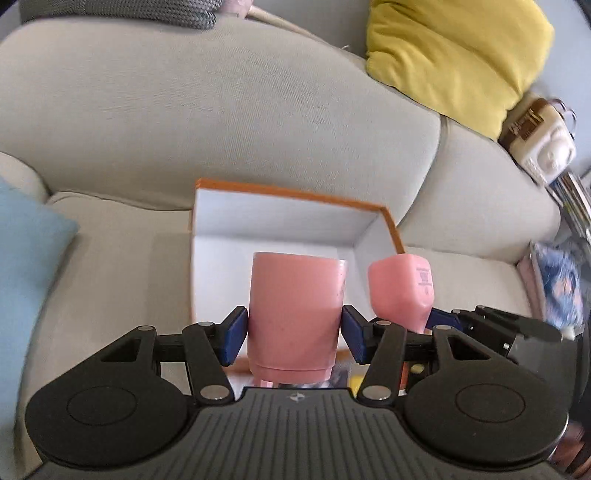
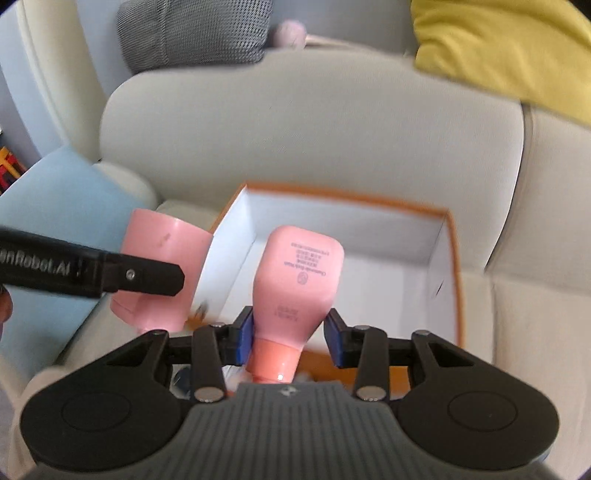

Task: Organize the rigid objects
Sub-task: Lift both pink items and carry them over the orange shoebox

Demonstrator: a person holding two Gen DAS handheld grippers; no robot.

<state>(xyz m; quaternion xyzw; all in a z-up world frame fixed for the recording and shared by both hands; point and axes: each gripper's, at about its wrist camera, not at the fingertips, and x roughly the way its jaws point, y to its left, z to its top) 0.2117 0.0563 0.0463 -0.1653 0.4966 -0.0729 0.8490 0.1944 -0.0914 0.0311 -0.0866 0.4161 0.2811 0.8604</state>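
My left gripper point(image 1: 294, 334) is shut on a pink cup point(image 1: 295, 317), held bottom toward the camera above the near edge of an open orange box with a white inside point(image 1: 273, 218). My right gripper point(image 2: 290, 338) is shut on a pink bottle point(image 2: 299, 288), held cap toward the camera and base pointing at the box point(image 2: 373, 295). The bottle also shows in the left wrist view point(image 1: 402, 291), just right of the cup. The cup also shows in the right wrist view point(image 2: 162, 273), left of the bottle, partly behind the left gripper's black body point(image 2: 92, 273).
The box sits on a grey sofa seat point(image 1: 110, 258). A light blue cushion point(image 1: 26, 266) lies at the left, a yellow cushion point(image 1: 454, 59) at the back right, a grey knit cushion point(image 2: 195, 33) on the backrest. A white bag point(image 1: 543, 144) and clutter stand at the far right.
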